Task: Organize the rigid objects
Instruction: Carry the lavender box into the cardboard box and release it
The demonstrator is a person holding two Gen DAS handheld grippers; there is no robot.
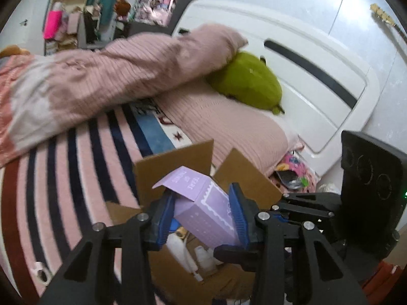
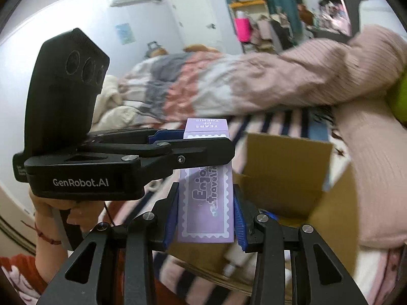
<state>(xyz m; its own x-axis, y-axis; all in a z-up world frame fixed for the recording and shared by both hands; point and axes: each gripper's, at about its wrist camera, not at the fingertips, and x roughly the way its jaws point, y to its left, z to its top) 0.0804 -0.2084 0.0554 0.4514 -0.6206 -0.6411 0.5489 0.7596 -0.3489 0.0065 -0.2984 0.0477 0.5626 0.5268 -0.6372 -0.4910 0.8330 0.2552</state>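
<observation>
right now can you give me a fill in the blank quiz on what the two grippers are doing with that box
1. Both grippers clamp the same ____ carton.
2. The left gripper grips it nearer its ____ end.
3. Below it sits an open ____ box.
4. White ____ lie inside that box.

Missing words: purple; top; cardboard; bottles

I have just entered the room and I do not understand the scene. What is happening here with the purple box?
A person is tidying items on a bed with two handheld grippers. Both the left gripper and the right gripper are closed on the same purple carton, one higher up and one lower down. The carton hangs over an open cardboard box that lies on the striped blanket. White bottles are already inside the box. The carton is not yet inside.
</observation>
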